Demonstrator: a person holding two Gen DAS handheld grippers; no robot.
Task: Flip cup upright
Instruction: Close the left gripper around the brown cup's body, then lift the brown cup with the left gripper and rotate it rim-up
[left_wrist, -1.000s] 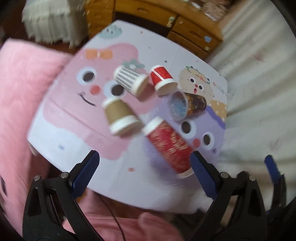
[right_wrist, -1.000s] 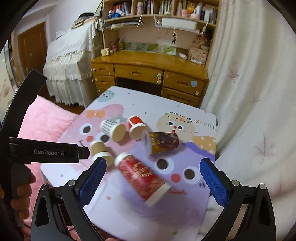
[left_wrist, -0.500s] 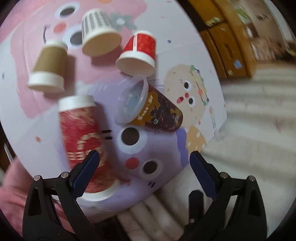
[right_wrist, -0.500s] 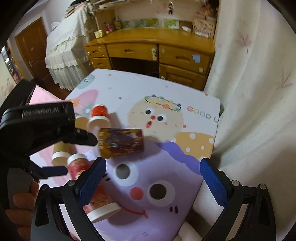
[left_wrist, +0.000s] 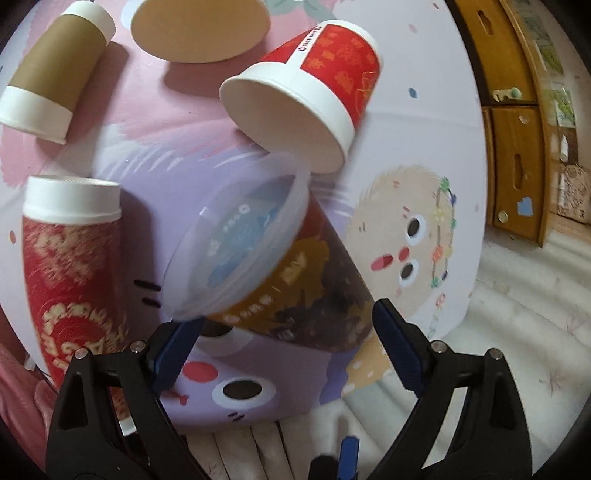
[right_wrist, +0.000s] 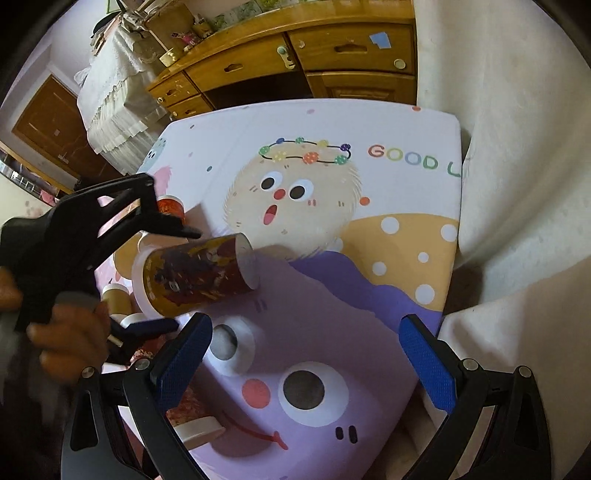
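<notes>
A dark brown and orange cup with a clear lid (left_wrist: 280, 280) lies on its side on the cartoon-printed table (left_wrist: 413, 147). My left gripper (left_wrist: 284, 343) is open, its blue pads on either side of the cup's body, close over it. In the right wrist view the same cup (right_wrist: 195, 275) lies with its base toward the table's middle, and the left gripper (right_wrist: 168, 273) straddles it. My right gripper (right_wrist: 306, 358) is open and empty, over the near part of the table (right_wrist: 369, 122).
Other cups lie on their sides: a small red one (left_wrist: 314, 85), a tall red one (left_wrist: 70, 266), a brown one (left_wrist: 51, 70), and one showing its tan opening (left_wrist: 199, 27). A wooden desk (right_wrist: 295, 62) stands behind. White curtain (right_wrist: 517, 184) hangs right.
My left gripper has come down and forward onto the lidded brown cup, which now sits between its open pads. My right gripper moved closer over the table's near right part.
</notes>
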